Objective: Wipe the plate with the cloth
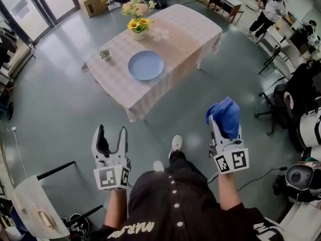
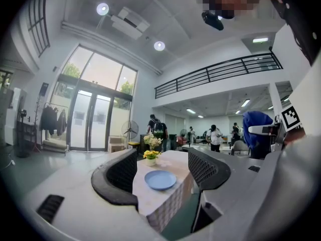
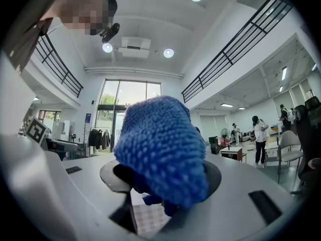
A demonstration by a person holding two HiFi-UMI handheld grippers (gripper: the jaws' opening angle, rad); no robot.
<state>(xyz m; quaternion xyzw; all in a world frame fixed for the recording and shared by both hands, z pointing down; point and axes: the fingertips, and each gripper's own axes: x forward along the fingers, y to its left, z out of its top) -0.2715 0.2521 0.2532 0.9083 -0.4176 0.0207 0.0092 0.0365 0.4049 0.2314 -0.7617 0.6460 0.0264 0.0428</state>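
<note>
Jaws of the right gripper (image 3: 165,185) are clamped on the blue cloth (image 3: 160,149), which bunches up over both of them. On the left gripper (image 2: 163,170) I read the jaws as wide apart and empty. Both grippers are held up over the floor, well short of the table (image 1: 185,29). For markings I get black-and-white square markers on each gripper's cube. White letters on the person's dark shirt (image 1: 170,200) are upside down and I can't read them whole. Well ahead of both grippers, the plate (image 1: 145,65), light blue, lies flat on the checked table. Just behind it a white vase (image 1: 140,34) holds yellow flowers, with a paler bouquet (image 1: 135,6) further back. A small pot (image 1: 105,54) with a green plant sits left of the plate.
</note>
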